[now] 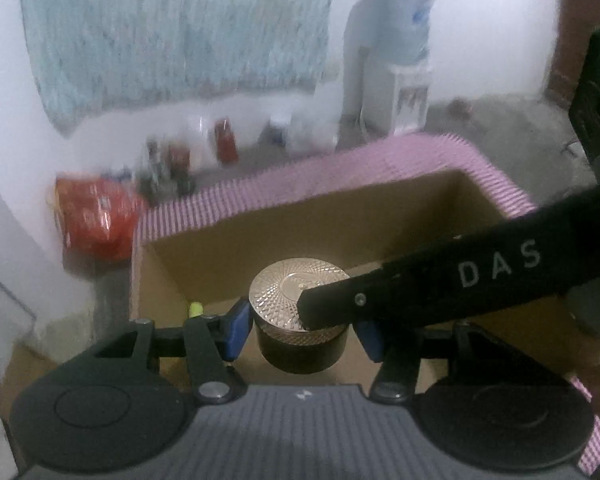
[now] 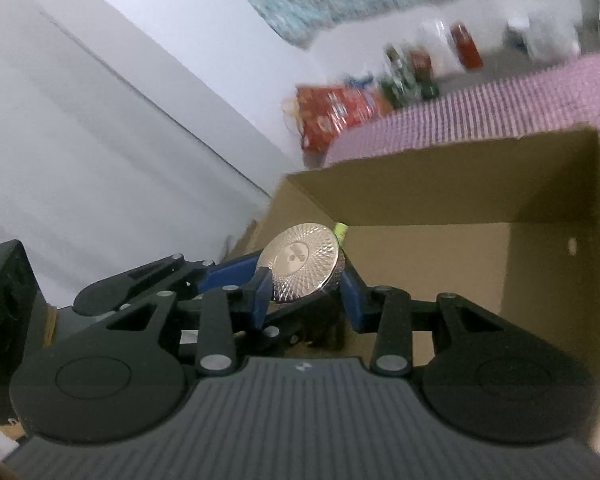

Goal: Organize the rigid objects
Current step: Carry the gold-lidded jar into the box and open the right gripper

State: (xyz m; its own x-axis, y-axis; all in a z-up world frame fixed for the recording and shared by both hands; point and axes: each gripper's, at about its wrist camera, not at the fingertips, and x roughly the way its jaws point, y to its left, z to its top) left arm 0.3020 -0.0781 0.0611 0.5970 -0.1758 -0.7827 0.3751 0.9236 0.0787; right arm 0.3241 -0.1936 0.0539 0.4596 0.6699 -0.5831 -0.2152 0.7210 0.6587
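Note:
A dark round jar [image 1: 296,350] with a shiny patterned metal lid [image 1: 284,284] hangs over an open cardboard box [image 1: 340,216]. My left gripper [image 1: 300,336] is shut on the jar's body, one blue pad on each side. One black finger [image 1: 420,288] of the right gripper reaches in from the right and lies across the lid. In the right wrist view, the right gripper [image 2: 308,298] has its blue pads against the rim of the lid [image 2: 304,264]. The left gripper's blue fingers [image 2: 228,270] come in from the left there. A small yellow-green object [image 1: 196,309] lies in the box.
The box [image 2: 420,184] stands on a pink striped cloth [image 1: 340,176]. Beyond it on the floor are a red bag [image 1: 96,216], several bottles [image 1: 180,160] and a water dispenser [image 1: 404,80]. A teal cloth [image 1: 180,28] hangs on the white wall.

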